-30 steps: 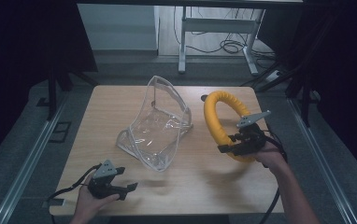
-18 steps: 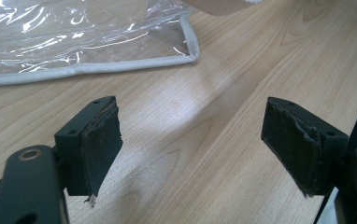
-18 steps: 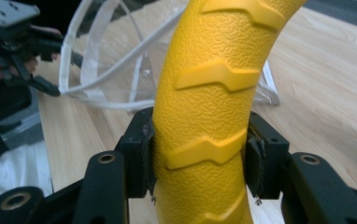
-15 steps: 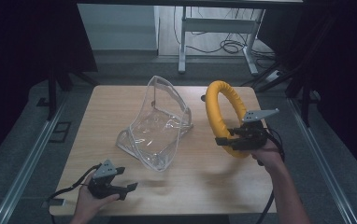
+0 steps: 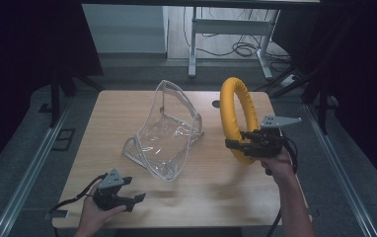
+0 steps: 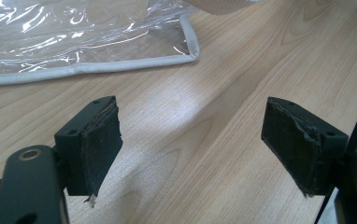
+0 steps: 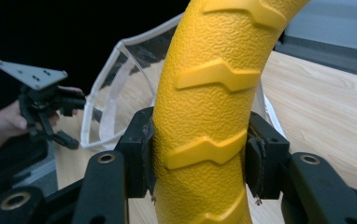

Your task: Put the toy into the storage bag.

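One clear plastic bag (image 5: 164, 133) stands mid-worktop (image 5: 211, 187) between my grippers; right gripper (image 5: 241, 144) jaws clamped on upright yellow ring (image 5: 236, 116), left gripper (image 5: 136, 198) jaws apart, empty.

On the table (image 5: 186, 192), the transparent bag (image 5: 167, 136) sits around the middle, its mouth raised toward the far edge and its flat base toward the near side. To its right, the ring-shaped cover (image 5: 236, 116) stands upright on edge, clamped at its near lower part between the jaws of the right gripper (image 5: 236, 145). The left gripper (image 5: 134, 198) rests at the near left corner, in front of the bag and well apart from the ring, its jaws spread over bare tabletop.
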Demonstrator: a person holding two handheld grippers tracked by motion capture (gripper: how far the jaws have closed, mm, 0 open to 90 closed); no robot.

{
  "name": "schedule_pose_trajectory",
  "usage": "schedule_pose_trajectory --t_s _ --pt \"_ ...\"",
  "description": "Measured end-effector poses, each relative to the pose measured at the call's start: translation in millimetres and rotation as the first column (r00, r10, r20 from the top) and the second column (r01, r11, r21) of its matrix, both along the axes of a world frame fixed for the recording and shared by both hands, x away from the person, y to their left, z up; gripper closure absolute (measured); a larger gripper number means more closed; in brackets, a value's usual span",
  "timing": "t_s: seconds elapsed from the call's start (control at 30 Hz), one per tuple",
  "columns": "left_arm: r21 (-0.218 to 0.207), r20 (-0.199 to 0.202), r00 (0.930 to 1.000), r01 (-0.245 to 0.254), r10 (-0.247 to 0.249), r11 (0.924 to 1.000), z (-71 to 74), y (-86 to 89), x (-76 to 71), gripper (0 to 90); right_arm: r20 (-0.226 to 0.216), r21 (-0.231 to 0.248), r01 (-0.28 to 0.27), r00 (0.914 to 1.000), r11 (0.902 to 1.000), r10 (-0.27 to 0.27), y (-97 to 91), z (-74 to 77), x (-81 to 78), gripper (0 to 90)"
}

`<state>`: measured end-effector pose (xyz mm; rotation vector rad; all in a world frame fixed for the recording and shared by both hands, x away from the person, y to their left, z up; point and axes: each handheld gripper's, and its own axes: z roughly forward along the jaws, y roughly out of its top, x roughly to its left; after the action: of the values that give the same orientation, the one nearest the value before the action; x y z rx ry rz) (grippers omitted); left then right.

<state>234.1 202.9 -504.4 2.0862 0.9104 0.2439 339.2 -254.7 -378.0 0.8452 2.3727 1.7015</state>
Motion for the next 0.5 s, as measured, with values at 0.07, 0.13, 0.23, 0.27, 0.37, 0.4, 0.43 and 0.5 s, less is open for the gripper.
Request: schedule_pose_trajectory --t_s 0.07,0.13,0.23,0.27,0.37,0.4,0.43,0.5 --pt "0.000 0.000 1.0000 0.000 0.000 1.0000 -0.1 0.0 0.0 19.8 0.004 0.025 0.000 1.0000 0.9997 0.000 0.3 -0.8 -0.3 51.9" --pt "0.001 0.000 1.0000 0.001 -0.001 1.0000 -0.1 -0.1 0.0 19.8 0.007 0.048 0.004 1.0000 0.9988 -0.004 0.6 -1.6 -0.7 51.9" --pt "0.000 -0.001 1.0000 0.000 0.000 1.0000 0.0 0.0 -0.2 19.7 0.015 0.083 0.017 0.9997 0.9964 -0.018 1.9 -2.9 -1.9 51.9" --pt "-0.003 -0.001 1.0000 -0.002 0.002 1.0000 0.1 0.0 -0.3 19.8 0.019 0.094 0.021 0.9996 0.9953 -0.022 2.4 -3.2 -2.2 51.9" --pt "-0.005 0.000 1.0000 -0.004 0.004 1.0000 0.5 0.3 -0.5 19.8 0.027 0.138 0.031 0.9990 0.9900 -0.035 4.2 -3.2 -3.5 51.9" --pt "-0.005 0.000 1.0000 -0.004 0.004 1.0000 0.6 0.4 -0.5 19.8 0.033 0.147 0.034 0.9987 0.9885 -0.039 4.8 -3.2 -3.7 51.9" --pt "-0.005 0.001 1.0000 -0.005 0.005 1.0000 0.6 0.4 -0.6 19.8 0.036 0.162 0.038 0.9984 0.9861 -0.044 5.9 -3.2 -4.1 51.9" --pt "-0.004 0.001 1.0000 -0.004 0.004 1.0000 0.5 0.4 -0.7 19.8 0.042 0.181 0.041 0.9979 0.9826 -0.049 8.2 -3.5 -4.8 51.8"
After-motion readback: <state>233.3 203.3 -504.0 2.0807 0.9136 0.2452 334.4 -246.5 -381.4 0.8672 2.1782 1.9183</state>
